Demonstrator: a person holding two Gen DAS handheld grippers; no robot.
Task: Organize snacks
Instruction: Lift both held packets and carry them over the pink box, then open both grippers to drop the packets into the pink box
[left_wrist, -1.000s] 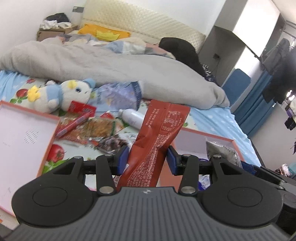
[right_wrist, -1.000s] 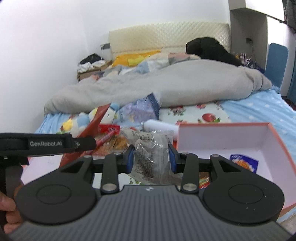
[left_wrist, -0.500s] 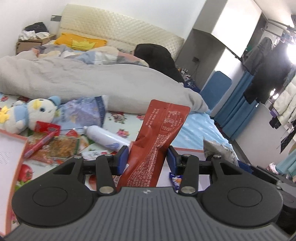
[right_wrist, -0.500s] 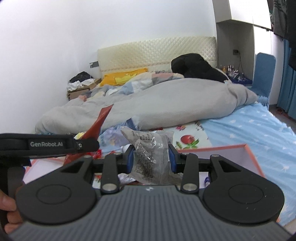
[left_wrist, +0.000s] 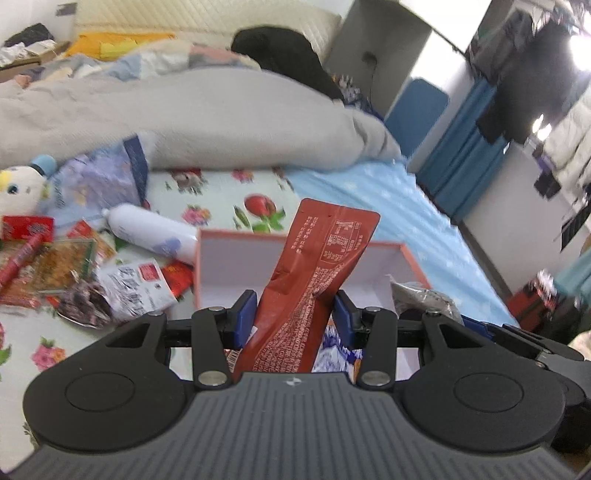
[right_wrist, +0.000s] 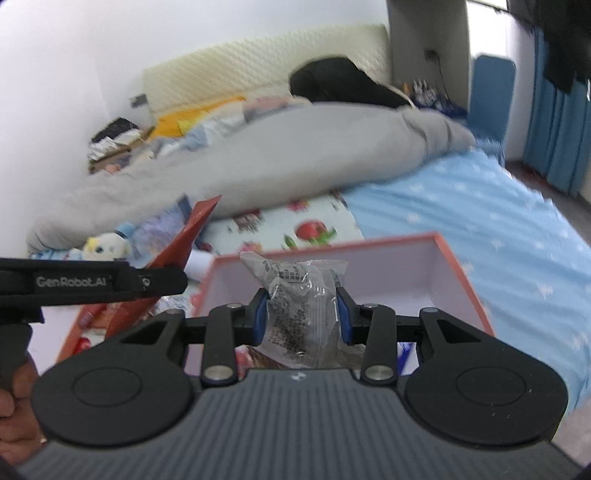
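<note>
A: What does each claw hold?

B: The left claw (left_wrist: 295, 314) pinches a tall red snack packet (left_wrist: 317, 280); the right claw (right_wrist: 300, 315) squeezes a crinkled clear packet (right_wrist: 301, 295). Both hang over the near edge of the orange-rimmed box (right_wrist: 458, 266) on the bed, likely for dropping in.

A: More snacks?

B: Loose wrappers (left_wrist: 74, 273) lie left.

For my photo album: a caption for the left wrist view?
Left gripper clamps a red snack packet above an orange-rimmed box on the bed.

- red snack pouch (left_wrist: 314, 291): printed foil, upright, leaning right, over the box's near edge.
- clear snack packet (right_wrist: 301, 306): crinkled, dark contents, upright over the box.
- orange-rimmed box (left_wrist: 410, 258): open, white inside, on the bed.
</note>
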